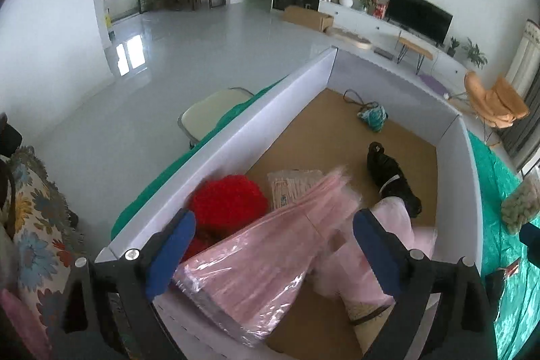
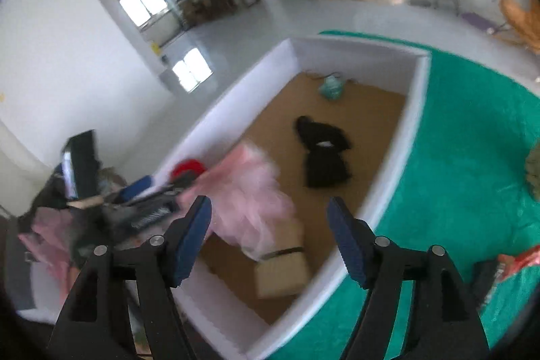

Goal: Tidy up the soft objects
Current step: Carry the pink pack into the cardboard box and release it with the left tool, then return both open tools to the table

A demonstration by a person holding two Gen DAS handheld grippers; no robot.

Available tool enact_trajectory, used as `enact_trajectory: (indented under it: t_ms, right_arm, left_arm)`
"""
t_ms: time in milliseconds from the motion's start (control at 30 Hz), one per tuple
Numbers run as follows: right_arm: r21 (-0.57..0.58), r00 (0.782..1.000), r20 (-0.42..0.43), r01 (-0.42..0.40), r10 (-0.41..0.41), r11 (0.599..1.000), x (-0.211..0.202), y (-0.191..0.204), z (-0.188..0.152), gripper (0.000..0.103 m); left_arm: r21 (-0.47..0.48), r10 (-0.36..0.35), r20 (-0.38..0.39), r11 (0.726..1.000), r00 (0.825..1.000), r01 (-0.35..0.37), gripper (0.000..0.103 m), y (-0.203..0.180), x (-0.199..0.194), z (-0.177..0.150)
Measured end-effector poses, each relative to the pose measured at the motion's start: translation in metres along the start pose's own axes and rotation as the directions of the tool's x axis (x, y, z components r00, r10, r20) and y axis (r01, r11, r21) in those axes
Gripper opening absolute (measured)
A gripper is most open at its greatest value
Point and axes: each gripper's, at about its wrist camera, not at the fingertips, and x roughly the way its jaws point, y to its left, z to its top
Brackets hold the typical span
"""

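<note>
A white-walled box point(image 1: 236, 137) with a brown cardboard floor holds the soft things. A red fluffy ball point(image 1: 226, 201), a pink packet in clear plastic point(image 1: 256, 262), pale pink tulle point(image 1: 395, 225), a black garment point(image 1: 391, 177) and a teal yarn ball point(image 1: 373, 117) lie in it. My left gripper point(image 1: 274, 220) hangs open over the box's near end, its pads clear of the pink packet below. My right gripper point(image 2: 269, 203) is open and empty above the box point(image 2: 398, 164), over the pink tulle point(image 2: 249, 198). The black garment point(image 2: 324, 154) lies beyond.
A green cloth point(image 2: 455, 157) covers the table under the box. A floral cushion point(image 1: 37, 225) sits at the left, a bag of pale lumps point(image 1: 521, 204) at the right. A folding chair point(image 1: 209, 117) stands behind the box's left wall. A beige block point(image 2: 283, 272) lies under the tulle.
</note>
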Motion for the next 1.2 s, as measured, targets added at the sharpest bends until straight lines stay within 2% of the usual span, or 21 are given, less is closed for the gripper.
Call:
enact_trajectory:
  t_ms: [133,233,333,400,467,533,567,600,667,733,767,833,900,967,1000,1067,1200]
  right_arm:
    - [0.056,0.986,0.104,0.128,-0.134,0.990,-0.032,-0.058,-0.013,0.074]
    - [0.156,0.944,0.166,0.261,-0.285,0.953,-0.056,-0.114,-0.033,0.074]
    - [0.263,0.895,0.175,0.359,-0.410,0.896,-0.077,-0.169,-0.062,0.074]
    - [0.323,0.854,0.143,0.438,-0.501,0.839,-0.087,-0.210,-0.090,0.074]
    - [0.361,0.829,0.103,0.484,-0.550,0.797,-0.101,-0.238,-0.116,0.074]
    - [0.404,0.787,0.059,0.544,-0.614,0.736,-0.114,-0.272,-0.149,0.074]
    - [0.414,0.773,0.045,0.562,-0.632,0.717,-0.119,-0.281,-0.157,0.074]
    - [0.425,0.744,0.020,0.598,-0.668,0.680,-0.124,-0.297,-0.171,0.074]
    - [0.433,0.702,-0.015,0.646,-0.712,0.629,-0.138,-0.318,-0.181,0.074]
    - [0.444,0.680,-0.032,0.666,-0.732,0.599,-0.144,-0.329,-0.193,0.074]
    - [0.452,0.675,-0.035,0.668,-0.737,0.591,-0.147,-0.332,-0.197,0.074]
    - [0.463,0.670,-0.043,0.671,-0.741,0.580,-0.147,-0.334,-0.200,0.074]
    - [0.463,0.674,-0.052,0.670,-0.737,0.581,-0.144,-0.339,-0.205,0.074]
    - [0.454,0.681,-0.079,0.674,-0.728,0.582,-0.137,-0.342,-0.214,0.075]
    - [0.458,0.679,-0.063,0.671,-0.732,0.583,-0.140,-0.341,-0.213,0.077]
    - [0.466,0.688,-0.070,0.663,-0.723,0.586,-0.142,-0.348,-0.216,0.078]
    - [0.463,0.683,-0.075,0.669,-0.727,0.581,-0.142,-0.347,-0.219,0.079]
  left_arm:
    - [0.005,-0.050,0.057,0.999,0.997,0.050,0.094,-0.018,-0.015,-0.001]
    - [0.026,-0.127,0.100,0.992,0.987,0.125,0.094,-0.046,-0.026,0.004]
    - [0.080,-0.210,0.107,0.976,0.972,0.202,0.094,-0.085,-0.038,0.002]
    - [0.137,-0.269,0.092,0.957,0.959,0.256,0.094,-0.114,-0.044,-0.007]
    - [0.178,-0.316,0.062,0.937,0.947,0.301,0.094,-0.141,-0.047,-0.015]
    - [0.202,-0.367,0.044,0.914,0.929,0.351,0.094,-0.160,-0.053,-0.021]
    - [0.220,-0.400,0.028,0.896,0.916,0.385,0.094,-0.173,-0.058,-0.029]
    - [0.234,-0.424,0.017,0.882,0.905,0.409,0.094,-0.185,-0.063,-0.033]
    - [0.266,-0.469,-0.010,0.850,0.883,0.454,0.094,-0.209,-0.071,-0.045]
    - [0.309,-0.508,-0.055,0.810,0.860,0.498,0.094,-0.234,-0.077,-0.064]
    - [0.337,-0.515,-0.086,0.791,0.853,0.511,0.094,-0.248,-0.077,-0.076]
    - [0.368,-0.506,-0.140,0.771,0.851,0.520,0.094,-0.266,-0.073,-0.091]
    - [0.387,-0.501,-0.190,0.752,0.844,0.534,0.094,-0.282,-0.066,-0.111]
    - [0.399,-0.493,-0.218,0.743,0.842,0.538,0.094,-0.291,-0.059,-0.126]
    - [0.412,-0.483,-0.230,0.738,0.845,0.534,0.094,-0.292,-0.054,-0.135]
    - [0.426,-0.464,-0.245,0.737,0.851,0.525,0.094,-0.297,-0.043,-0.143]
    - [0.435,-0.432,-0.268,0.743,0.861,0.508,0.094,-0.302,-0.020,-0.159]
